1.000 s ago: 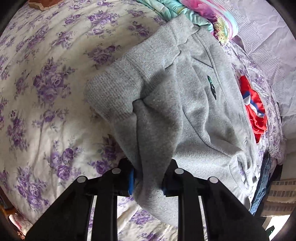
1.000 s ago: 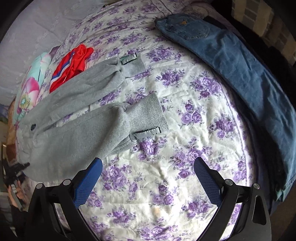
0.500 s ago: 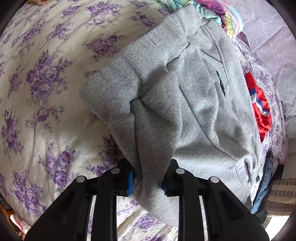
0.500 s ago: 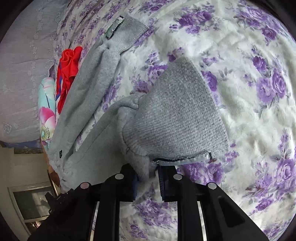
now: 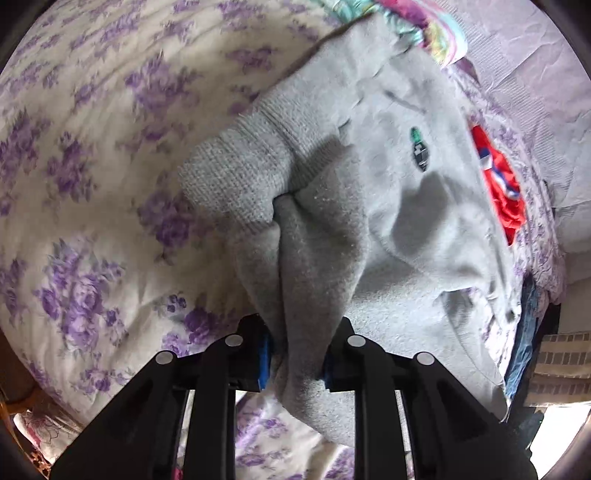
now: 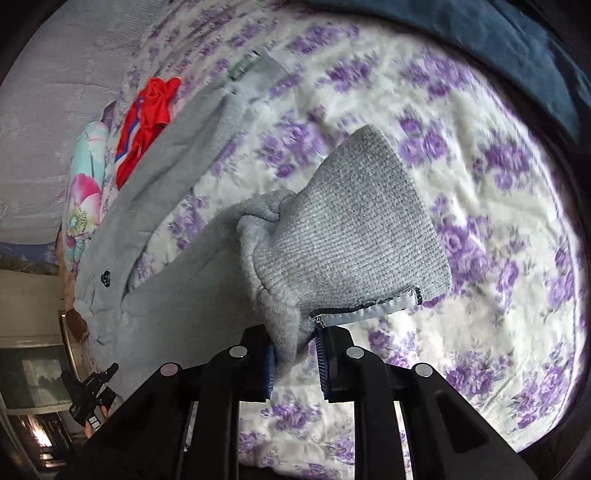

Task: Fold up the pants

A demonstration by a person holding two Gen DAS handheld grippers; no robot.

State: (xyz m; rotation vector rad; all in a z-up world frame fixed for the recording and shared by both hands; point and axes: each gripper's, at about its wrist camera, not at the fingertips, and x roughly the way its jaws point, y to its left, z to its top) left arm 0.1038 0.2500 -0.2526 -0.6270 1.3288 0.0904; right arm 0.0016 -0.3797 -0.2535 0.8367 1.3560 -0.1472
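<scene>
Grey sweatpants [image 5: 388,206] lie on a bed with a purple-flowered sheet [image 5: 81,177]. My left gripper [image 5: 295,363] is shut on the fabric near the ribbed waistband [image 5: 236,177] and lifts it off the sheet. In the right wrist view my right gripper [image 6: 295,363] is shut on the near leg of the sweatpants [image 6: 207,295] just beside its ribbed ankle cuff [image 6: 354,236], which is raised above the sheet. The other leg's cuff [image 6: 258,72] lies flat farther away.
A red garment [image 5: 498,184] and a colourful folded cloth [image 5: 424,26] lie beyond the sweatpants; both also show in the right wrist view, the red garment [image 6: 147,114] above the colourful cloth [image 6: 86,177]. Dark blue jeans [image 6: 517,48] lie along the bed's far right.
My right gripper went from open above the sheet to shut on the leg by the cuff, then lifted it. My left gripper kept its hold and raised the waistband end.
</scene>
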